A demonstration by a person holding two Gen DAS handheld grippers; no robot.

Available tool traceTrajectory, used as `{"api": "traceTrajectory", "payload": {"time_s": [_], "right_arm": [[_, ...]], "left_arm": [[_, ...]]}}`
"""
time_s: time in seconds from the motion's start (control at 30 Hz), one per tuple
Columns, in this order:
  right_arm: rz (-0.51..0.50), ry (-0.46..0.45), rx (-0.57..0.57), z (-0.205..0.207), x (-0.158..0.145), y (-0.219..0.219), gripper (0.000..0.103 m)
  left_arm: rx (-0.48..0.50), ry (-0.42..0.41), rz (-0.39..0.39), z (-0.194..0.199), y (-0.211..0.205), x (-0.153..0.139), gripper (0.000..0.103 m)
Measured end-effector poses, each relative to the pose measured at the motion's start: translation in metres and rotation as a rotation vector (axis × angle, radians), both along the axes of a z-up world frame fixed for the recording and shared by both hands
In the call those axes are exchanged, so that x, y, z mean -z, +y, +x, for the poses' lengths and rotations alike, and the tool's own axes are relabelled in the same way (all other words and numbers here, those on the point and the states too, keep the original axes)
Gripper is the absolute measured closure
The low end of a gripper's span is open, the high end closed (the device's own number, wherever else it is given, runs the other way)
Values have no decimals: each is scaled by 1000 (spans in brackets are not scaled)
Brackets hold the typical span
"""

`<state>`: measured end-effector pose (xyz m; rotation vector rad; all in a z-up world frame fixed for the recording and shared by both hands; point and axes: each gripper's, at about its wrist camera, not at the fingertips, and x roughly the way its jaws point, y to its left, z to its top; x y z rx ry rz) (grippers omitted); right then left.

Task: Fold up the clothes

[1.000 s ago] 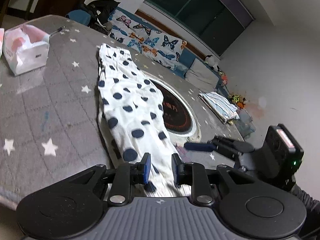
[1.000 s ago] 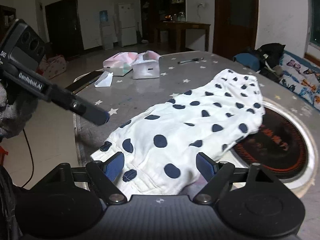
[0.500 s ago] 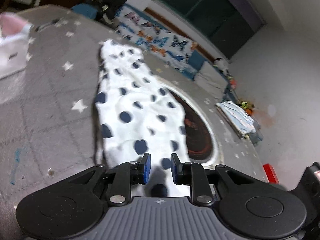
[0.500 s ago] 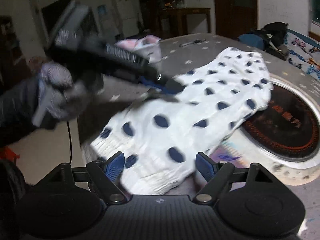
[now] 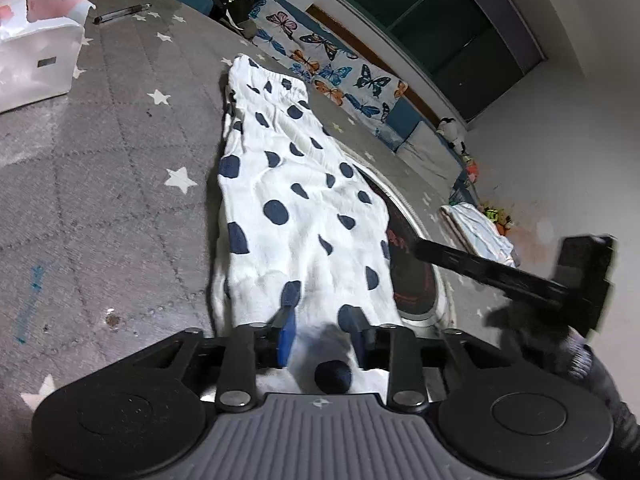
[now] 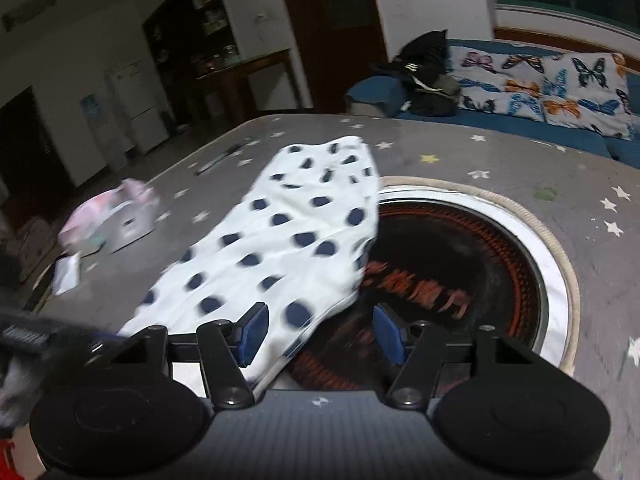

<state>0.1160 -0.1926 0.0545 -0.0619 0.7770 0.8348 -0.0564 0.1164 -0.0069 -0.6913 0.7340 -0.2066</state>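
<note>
Two grippers work at the near end of a white garment with dark dots (image 5: 304, 216), which lies lengthwise on the grey star-printed table (image 5: 104, 184), its far end toward the butterfly-print sofa (image 5: 332, 64). The left gripper (image 5: 322, 332) has its jaws partly apart with the garment's near edge bunched between them; whether the fingers press the cloth I cannot tell. The right gripper (image 6: 316, 334) stands wide open at the garment's near right corner, its left finger (image 6: 252, 330) over the cloth and its right finger (image 6: 388, 334) over the round black inset burner (image 6: 472, 264). The garment's right edge overlaps that burner's rim. Bare tabletop runs along the garment's left side. Farther left sit a pink-and-white box (image 5: 36, 60) and a pen (image 5: 122, 13), well apart from the cloth.
</note>
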Motion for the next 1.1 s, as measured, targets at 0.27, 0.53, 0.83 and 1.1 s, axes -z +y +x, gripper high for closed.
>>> {"api": "traceTrajectory", "payload": {"time_s": [0.27,0.53,0.83,1.1], "right_arm": [[14,56,30,31,25,16,50],[31,80,24,36,33,22,79],[-30,-47,67,25,16,22,99],[-26,-33,82,29,23,12,94]], "left_arm": [[34,-29,33,2,-12,-6,40],[47,-39,41,4,-18,-8,30],[63,-56,55,6,-23,-7,20],[87,-75,83,7,-32,-9,8]]}}
